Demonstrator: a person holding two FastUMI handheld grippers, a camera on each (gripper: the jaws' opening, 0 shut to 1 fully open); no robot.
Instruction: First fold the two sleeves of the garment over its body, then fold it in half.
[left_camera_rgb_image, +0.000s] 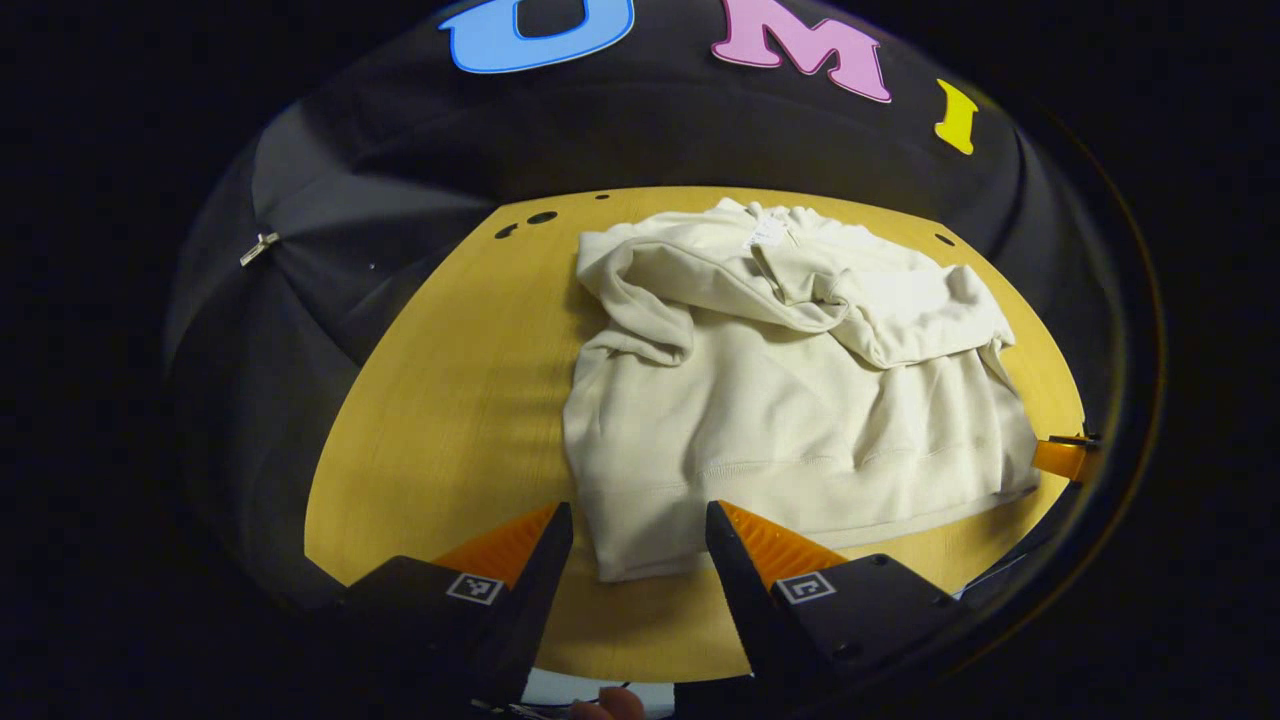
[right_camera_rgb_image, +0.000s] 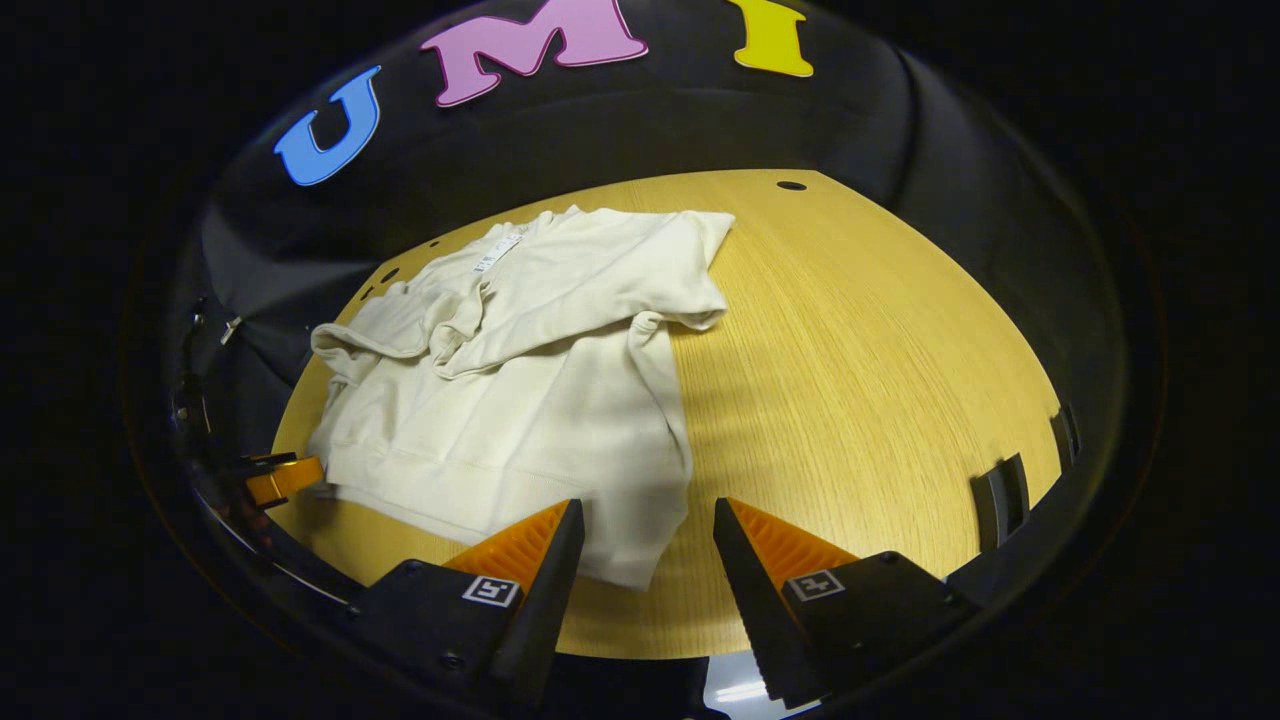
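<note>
A cream hooded sweatshirt (left_camera_rgb_image: 790, 400) lies flat on the wooden table (left_camera_rgb_image: 460, 400), hem toward me, with both sleeves folded across its chest. My left gripper (left_camera_rgb_image: 640, 525) stands open just above the hem's left corner, nothing between its fingers. In the right gripper view the same sweatshirt (right_camera_rgb_image: 520, 400) lies left of centre, and my right gripper (right_camera_rgb_image: 648, 520) stands open over the hem's right corner. The other gripper's fingertip (right_camera_rgb_image: 285, 478) shows at the left edge there, and the right one's fingertip (left_camera_rgb_image: 1062, 457) at the right edge of the left gripper view.
Bare wood (right_camera_rgb_image: 860, 400) stretches to the right of the sweatshirt, with small holes (right_camera_rgb_image: 790, 186) near the table's far edge. Black cloth walls close in the back and sides. A fingertip of the holding hand (left_camera_rgb_image: 610, 705) shows at the bottom.
</note>
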